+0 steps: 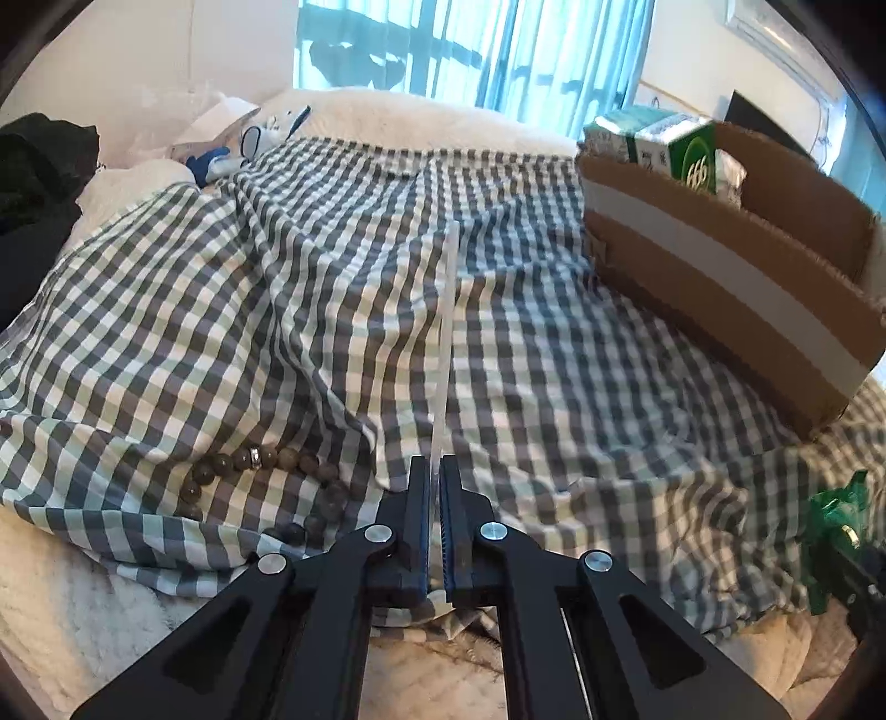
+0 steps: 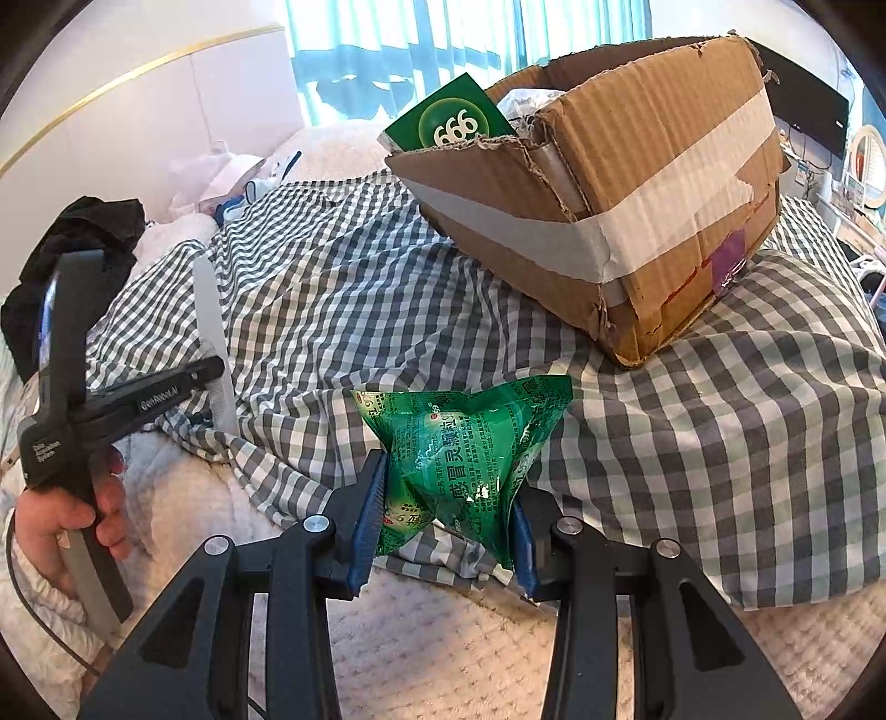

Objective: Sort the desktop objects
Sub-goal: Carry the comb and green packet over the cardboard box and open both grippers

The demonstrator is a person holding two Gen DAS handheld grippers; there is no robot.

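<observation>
Clamped in the right gripper [image 2: 443, 509], a green packet [image 2: 465, 459] is hanging over the checked cloth [image 2: 720, 443], near the cardboard box [image 2: 637, 221]. Left gripper [image 1: 436, 487] is pinching a translucent ruler [image 1: 447, 332] beside beads [image 1: 260, 459].

Bright daylight from the window [image 1: 470, 50]; fisheye edges bend, slight blur
</observation>
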